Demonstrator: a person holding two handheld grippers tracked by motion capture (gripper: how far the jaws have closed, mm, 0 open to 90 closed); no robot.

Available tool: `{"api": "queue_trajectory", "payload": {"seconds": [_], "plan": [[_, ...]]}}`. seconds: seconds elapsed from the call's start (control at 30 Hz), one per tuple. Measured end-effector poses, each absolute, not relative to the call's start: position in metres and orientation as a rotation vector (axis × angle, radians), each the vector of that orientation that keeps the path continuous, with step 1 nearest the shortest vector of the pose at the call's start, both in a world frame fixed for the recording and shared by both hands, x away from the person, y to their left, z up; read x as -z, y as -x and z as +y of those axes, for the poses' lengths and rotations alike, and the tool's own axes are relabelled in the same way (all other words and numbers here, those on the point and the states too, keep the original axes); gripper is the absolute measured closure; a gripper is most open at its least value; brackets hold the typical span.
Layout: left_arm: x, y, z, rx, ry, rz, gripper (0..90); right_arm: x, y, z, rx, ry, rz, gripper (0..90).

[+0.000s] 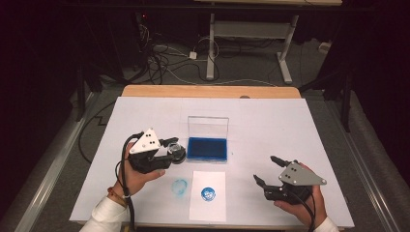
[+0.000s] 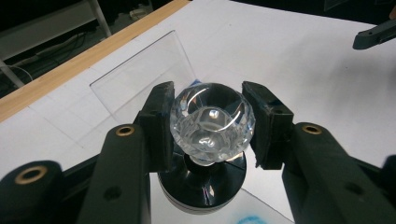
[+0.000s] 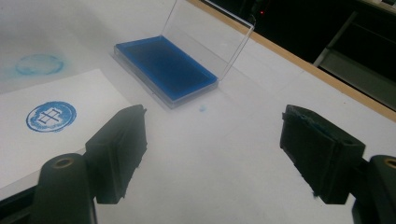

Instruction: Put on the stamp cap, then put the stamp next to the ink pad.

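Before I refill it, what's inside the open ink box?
A blue ink pad covers the floor of the box, and its clear lid stands up behind. Whatever lies beneath the pad is covered.

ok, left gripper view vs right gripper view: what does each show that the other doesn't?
Left gripper view: the left gripper shut on a clear crystal-knobbed stamp. Right gripper view: the open, empty right gripper, the blue ink pad, a paper bearing a round blue stamp print, and a smudged print beside it. Both: the clear lid and white table cover.
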State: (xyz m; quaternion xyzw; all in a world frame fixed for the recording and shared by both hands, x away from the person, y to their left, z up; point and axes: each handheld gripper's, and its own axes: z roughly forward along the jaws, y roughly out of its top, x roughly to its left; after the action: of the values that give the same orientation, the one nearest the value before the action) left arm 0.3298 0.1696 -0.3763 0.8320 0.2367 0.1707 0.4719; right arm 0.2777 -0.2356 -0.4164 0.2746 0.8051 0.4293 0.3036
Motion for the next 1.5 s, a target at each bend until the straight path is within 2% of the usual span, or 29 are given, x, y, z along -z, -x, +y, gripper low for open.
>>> {"api": "queue_trajectory", "payload": {"seconds": [1.5], "plan": [[0.379,-0.37,0.175,-0.446,-2.109,0.685,54.7,0.419,-0.278,-0.233,-1.143,-0.716,2.168,23.8]]}}
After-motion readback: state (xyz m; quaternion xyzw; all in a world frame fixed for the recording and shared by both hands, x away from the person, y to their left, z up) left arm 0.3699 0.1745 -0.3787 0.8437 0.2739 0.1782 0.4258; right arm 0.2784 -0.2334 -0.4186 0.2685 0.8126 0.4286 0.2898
